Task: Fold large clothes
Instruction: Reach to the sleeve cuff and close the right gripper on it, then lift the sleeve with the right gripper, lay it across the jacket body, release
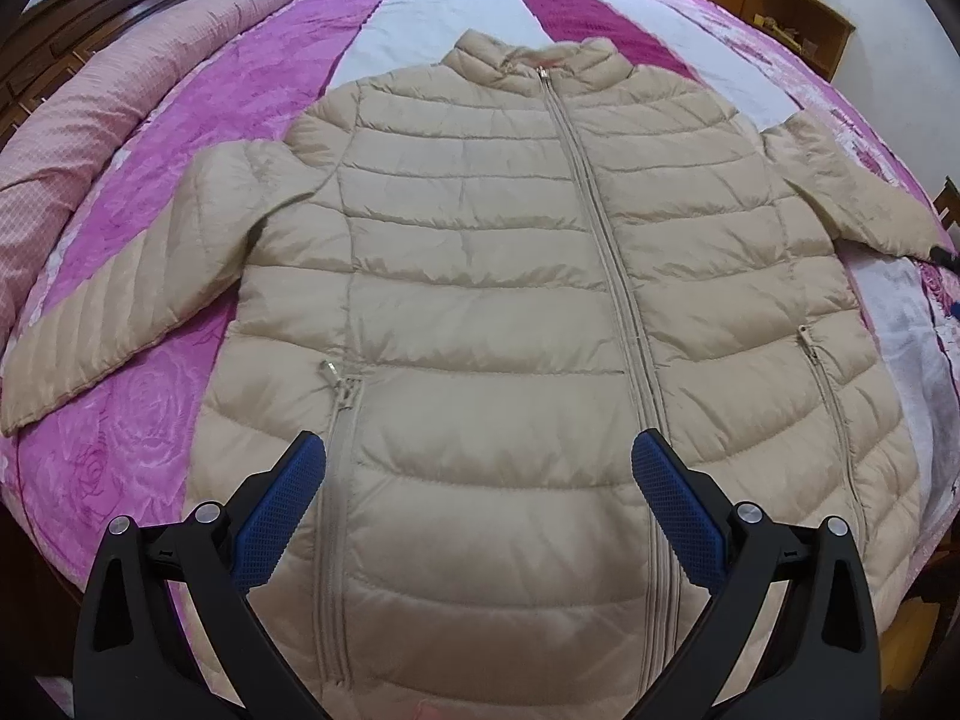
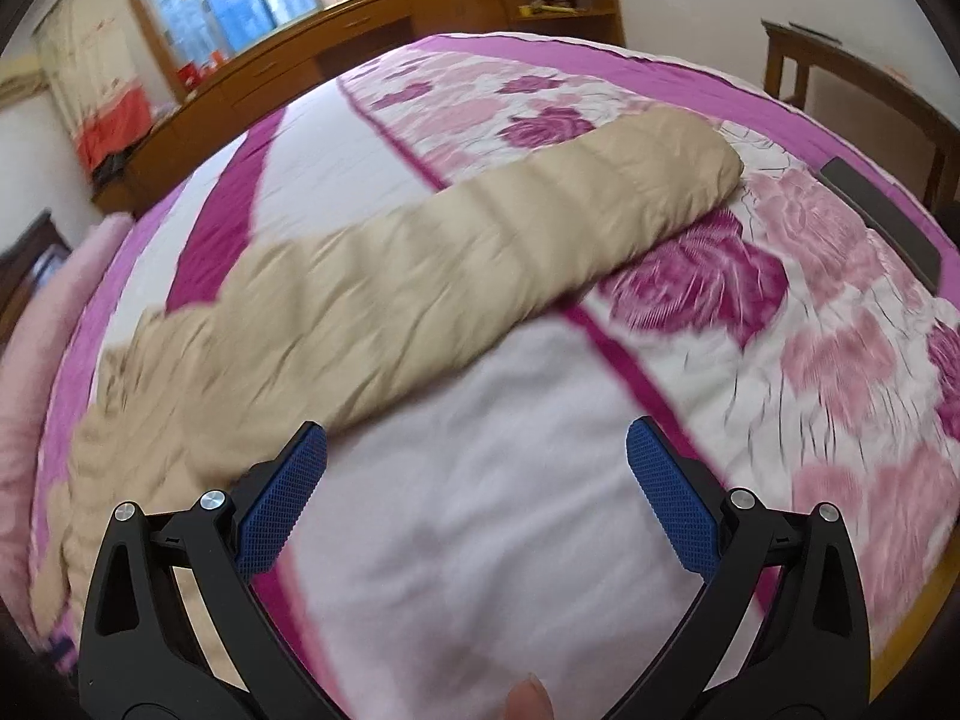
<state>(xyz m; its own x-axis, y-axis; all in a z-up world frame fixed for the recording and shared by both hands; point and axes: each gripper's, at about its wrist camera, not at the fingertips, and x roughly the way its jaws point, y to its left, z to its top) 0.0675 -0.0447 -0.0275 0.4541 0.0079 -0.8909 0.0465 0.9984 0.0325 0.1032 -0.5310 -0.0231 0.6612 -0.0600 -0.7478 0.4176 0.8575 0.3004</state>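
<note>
A beige quilted puffer jacket (image 1: pixel 480 276) lies face up and zipped on the bed, collar at the far end, both sleeves spread outward. My left gripper (image 1: pixel 478 450) hovers open over the jacket's lower front, its blue pads (image 1: pixel 282 504) wide apart and holding nothing. In the right wrist view, which is blurred, one beige sleeve (image 2: pixel 480 246) stretches across the bedspread toward the upper right. My right gripper (image 2: pixel 477 441) is open above bare white cloth just below that sleeve, its left pad close to the sleeve's edge. A fingertip (image 2: pixel 528 699) shows at the bottom edge.
The bed carries a pink, magenta and white rose-print bedspread (image 1: pixel 138 432). A rolled pink quilt (image 1: pixel 78 120) lies along the left side. Wooden cabinets (image 2: pixel 360 24) line the far wall. A dark flat object (image 2: pixel 882 210) lies near the bed's right edge, beside a wooden table (image 2: pixel 852 78).
</note>
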